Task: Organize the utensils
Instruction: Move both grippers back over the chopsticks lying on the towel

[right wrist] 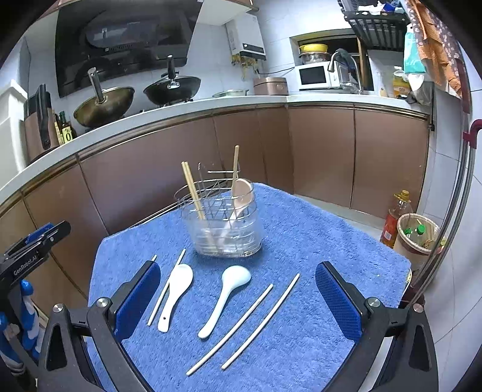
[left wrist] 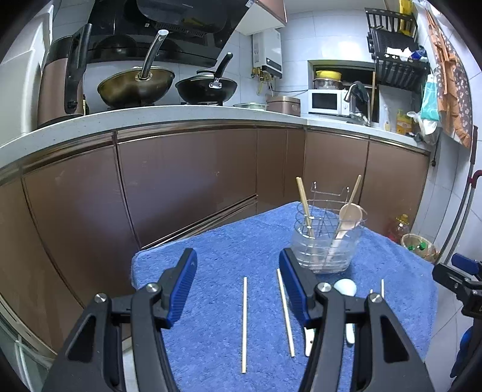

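Utensils lie on a blue towel (right wrist: 301, 241): two white spoons (right wrist: 224, 298) and four chopsticks (right wrist: 262, 321). Behind them the holder (right wrist: 226, 223) stands with chopsticks and a tan spoon. Right gripper (right wrist: 238, 301) gapes wide and empty above them; left gripper (left wrist: 238, 289) hovers partly spread, holding nothing.

- White-tiled wall (right wrist: 316, 30) behind a long pale countertop (left wrist: 150, 117) with brown cabinet doors (left wrist: 186, 181) below.
- Two woks (left wrist: 135, 84) stand under a black range hood (left wrist: 168, 24).
- A white microwave (right wrist: 313, 75) stands near the faucet (right wrist: 340, 60).
- A black wire rack (left wrist: 394, 54) hangs on the wall.
- A waste bin (right wrist: 418, 235) stands on the light floor (right wrist: 446, 289).
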